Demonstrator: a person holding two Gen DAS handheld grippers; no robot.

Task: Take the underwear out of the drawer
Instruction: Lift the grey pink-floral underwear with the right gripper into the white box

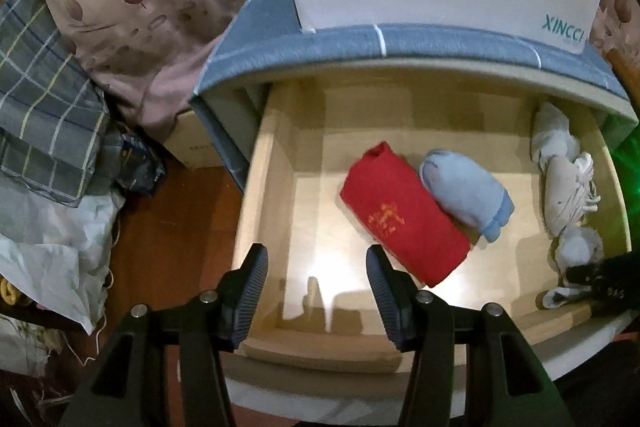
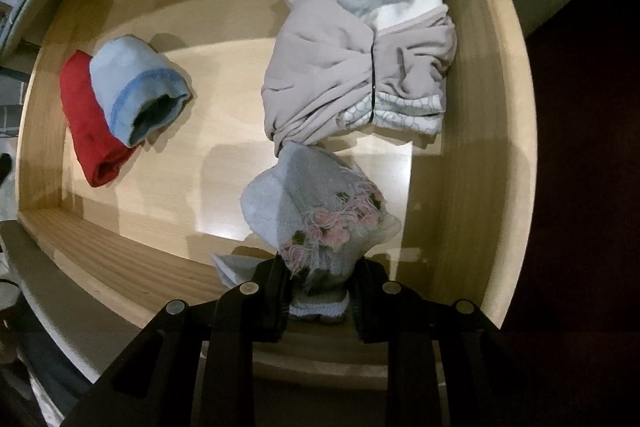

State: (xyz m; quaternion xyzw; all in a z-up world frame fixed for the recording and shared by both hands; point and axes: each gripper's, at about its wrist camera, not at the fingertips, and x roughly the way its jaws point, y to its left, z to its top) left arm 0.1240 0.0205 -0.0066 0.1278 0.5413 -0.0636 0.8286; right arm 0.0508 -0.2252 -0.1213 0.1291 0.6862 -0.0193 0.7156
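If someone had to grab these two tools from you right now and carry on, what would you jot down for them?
Left tool: open, holding nothing, over the drawer's front left part.
Right tool: shut on the pale blue garment with pink flowers, near the drawer's front right; it seems not yet out of the drawer.
In the drawer: a red roll touching a light blue roll mid-drawer, and a grey and white bundle along the right wall.
Done: drawer open, one piece gripped.
Left: lift that piece out, then probably fetch the others.
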